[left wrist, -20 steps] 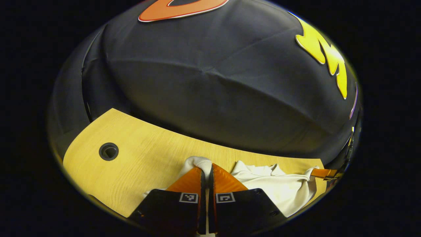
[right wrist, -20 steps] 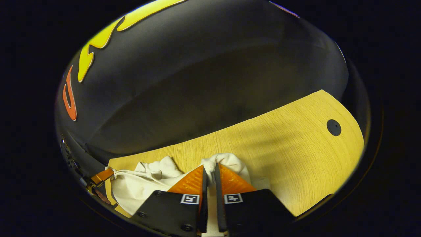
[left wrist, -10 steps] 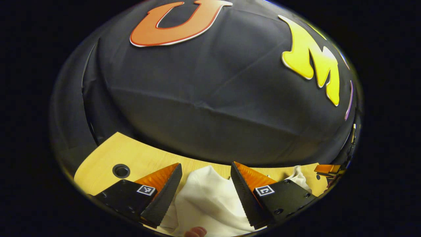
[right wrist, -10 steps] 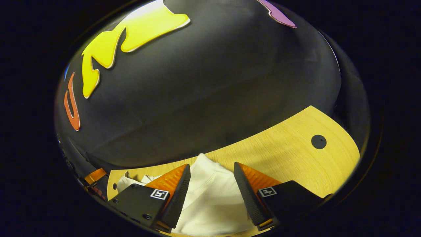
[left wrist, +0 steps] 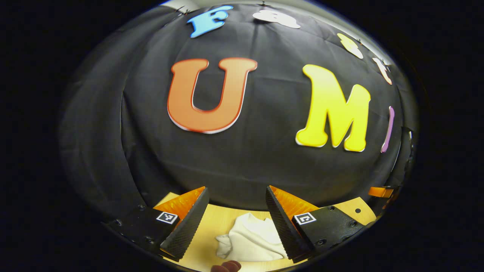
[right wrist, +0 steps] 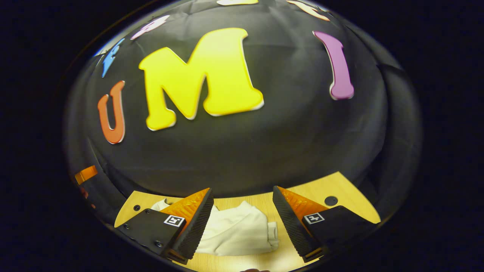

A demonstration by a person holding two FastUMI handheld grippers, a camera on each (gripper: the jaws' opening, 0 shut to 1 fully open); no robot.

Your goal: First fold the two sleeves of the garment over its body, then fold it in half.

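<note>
Lying bunched at the bottom centre of both views, the white garment (left wrist: 251, 241) rests on the wooden table (right wrist: 332, 189); nothing grips it. Left gripper (left wrist: 236, 221) and right gripper (right wrist: 242, 223) hang above it, jaws spread wide; a fingertip (left wrist: 227, 266) shows at the lower edge of the left gripper view.

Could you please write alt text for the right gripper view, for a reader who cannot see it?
The right tongs are open above a wooden table, their two fingers spread apart with nothing between them. A white garment lies bunched on the table below them, in front of the booth's black cloth wall.
</note>
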